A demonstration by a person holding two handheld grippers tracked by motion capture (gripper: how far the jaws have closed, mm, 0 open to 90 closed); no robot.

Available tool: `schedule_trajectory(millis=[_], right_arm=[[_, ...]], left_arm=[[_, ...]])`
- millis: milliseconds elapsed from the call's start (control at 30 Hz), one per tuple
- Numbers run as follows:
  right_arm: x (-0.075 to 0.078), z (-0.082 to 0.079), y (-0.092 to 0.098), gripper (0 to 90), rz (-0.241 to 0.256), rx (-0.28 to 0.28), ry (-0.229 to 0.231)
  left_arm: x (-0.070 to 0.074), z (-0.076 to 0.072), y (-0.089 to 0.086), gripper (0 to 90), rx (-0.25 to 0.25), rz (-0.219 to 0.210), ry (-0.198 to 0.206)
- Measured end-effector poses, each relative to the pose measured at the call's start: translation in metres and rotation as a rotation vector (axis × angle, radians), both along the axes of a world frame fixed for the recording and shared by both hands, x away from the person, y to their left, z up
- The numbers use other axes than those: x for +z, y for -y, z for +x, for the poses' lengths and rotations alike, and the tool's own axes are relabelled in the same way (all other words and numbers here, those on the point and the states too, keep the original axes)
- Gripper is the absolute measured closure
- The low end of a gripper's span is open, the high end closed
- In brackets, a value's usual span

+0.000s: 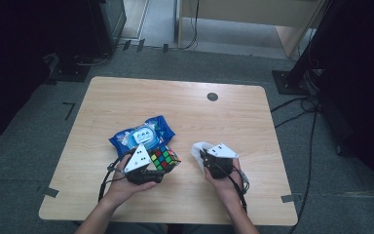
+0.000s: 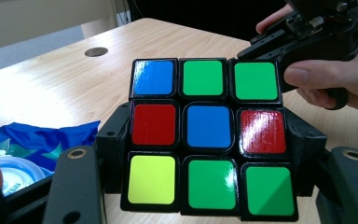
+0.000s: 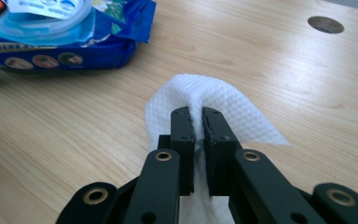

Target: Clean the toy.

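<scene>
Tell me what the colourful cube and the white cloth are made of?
The cube looks like hard black plastic with glossy coloured stickers; light glints off the squares. The white cloth seems to be a soft wet wipe, probably non-woven fabric; it has a dimpled weave and folds limply between the right gripper jaws.

Light wooden table [image 1: 185,105] with rounded corners; dark round grommet [image 1: 212,96] near its twelve o'clock edge. Blue wet-wipe pack [image 1: 142,136] lies flat toward nine o'clock of centre.

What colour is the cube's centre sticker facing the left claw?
Blue, on the cube; clearest in the left gripper view.
</scene>
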State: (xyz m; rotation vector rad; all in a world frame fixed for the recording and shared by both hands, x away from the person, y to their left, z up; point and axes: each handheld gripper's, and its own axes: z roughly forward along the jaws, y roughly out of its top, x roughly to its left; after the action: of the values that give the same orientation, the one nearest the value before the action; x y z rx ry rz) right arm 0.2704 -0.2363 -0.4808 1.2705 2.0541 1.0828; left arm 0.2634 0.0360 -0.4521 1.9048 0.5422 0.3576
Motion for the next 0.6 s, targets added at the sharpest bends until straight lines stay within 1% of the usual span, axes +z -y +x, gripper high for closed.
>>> schedule_trajectory(millis=[33,67,133,167,233,300,367,467,500,533,600], right_arm=[[-0.001,0.000,0.001,82.9,-0.005,-0.008,-0.005],[-0.001,0.001,0.001,78.8,-0.012,-0.014,-0.003],[-0.001,0.001,0.002,66.9,-0.035,-0.038,0.015],[0.000,0.001,0.003,63.1,-0.030,-0.051,0.019],[0.006,0.000,0.005,57.8,0.008,-0.064,0.026],[0.014,-0.002,0.005,53.9,0.066,-0.056,0.031],[0.024,-0.004,0.002,48.4,0.154,-0.017,0.014],[0.036,-0.007,-0.007,39.1,0.293,0.071,-0.055],[0.040,-0.010,-0.012,35.9,0.344,0.091,-0.080],[0.043,-0.012,-0.016,33.9,0.374,0.098,-0.089],[0.047,-0.016,-0.023,27.8,0.436,0.105,-0.122]], left_arm=[[0.000,0.000,0.000,34.1,0.002,-0.001,0.001],[0.000,0.000,0.000,34.1,0.002,-0.001,0.002],[0.001,0.000,0.000,34.1,0.003,-0.001,0.003],[0.001,0.000,0.000,34.1,0.004,-0.001,0.003],[0.000,0.000,0.000,34.1,0.005,-0.002,0.003],[-0.001,0.001,0.000,34.1,0.009,-0.001,-0.002],[-0.003,0.001,0.001,34.1,0.012,0.004,0.000],[-0.005,0.001,0.003,34.1,0.030,0.020,0.014],[-0.005,0.000,0.004,34.1,0.036,0.022,0.017],[-0.006,0.000,0.004,34.1,0.036,0.022,0.018],[-0.007,-0.001,0.006,34.1,0.042,0.031,0.027]])
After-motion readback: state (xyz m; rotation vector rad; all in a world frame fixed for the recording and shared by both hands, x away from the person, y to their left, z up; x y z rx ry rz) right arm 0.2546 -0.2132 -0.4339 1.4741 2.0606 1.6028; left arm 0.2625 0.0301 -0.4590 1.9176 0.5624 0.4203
